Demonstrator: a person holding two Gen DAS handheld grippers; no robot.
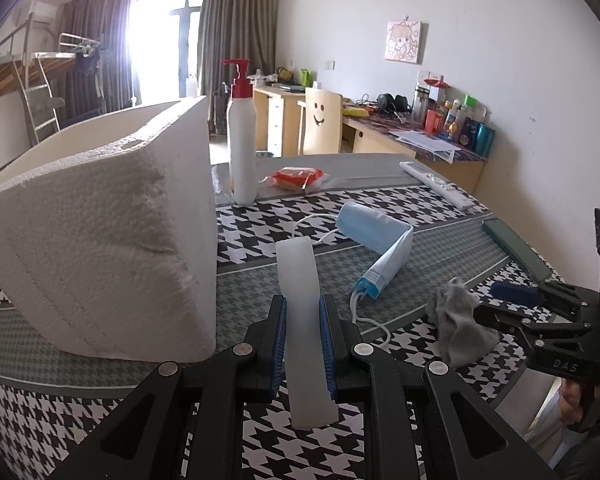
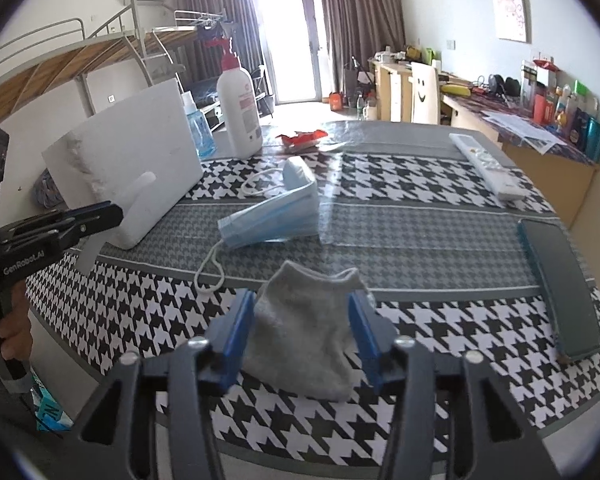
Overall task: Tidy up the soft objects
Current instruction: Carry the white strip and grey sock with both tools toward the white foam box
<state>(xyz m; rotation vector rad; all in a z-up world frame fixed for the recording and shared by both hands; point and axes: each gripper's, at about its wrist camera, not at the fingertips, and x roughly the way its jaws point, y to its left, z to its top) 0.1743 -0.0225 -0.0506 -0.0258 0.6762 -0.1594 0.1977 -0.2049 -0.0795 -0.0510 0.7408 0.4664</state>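
Note:
My left gripper [image 1: 303, 304] is shut on a translucent white soft strip [image 1: 298, 256] that sticks out forward over the houndstooth table [image 1: 380, 200], just right of a white foam box [image 1: 100, 240]. In the right wrist view, the left gripper [image 2: 114, 213] and the strip [image 2: 138, 196] show in front of the foam box [image 2: 140, 140]. My right gripper [image 2: 300, 316] stands open around a grey sock [image 2: 304, 340] lying crumpled on the table; the blue pads [image 2: 236, 328] do not press it. A blue face mask [image 2: 272, 216] lies beyond the sock, and the left wrist view shows the mask [image 1: 374, 232], sock [image 1: 458, 320] and right gripper [image 1: 486, 302].
A white pump bottle [image 1: 242, 140] with a red top and a red packet [image 1: 298, 178] stand at the far side. A white remote [image 2: 486, 168] and a dark flat case [image 2: 556, 284] lie on the right. A blue bottle [image 2: 198, 128] is behind the box. A hand [image 2: 12, 328] holds the left gripper's handle.

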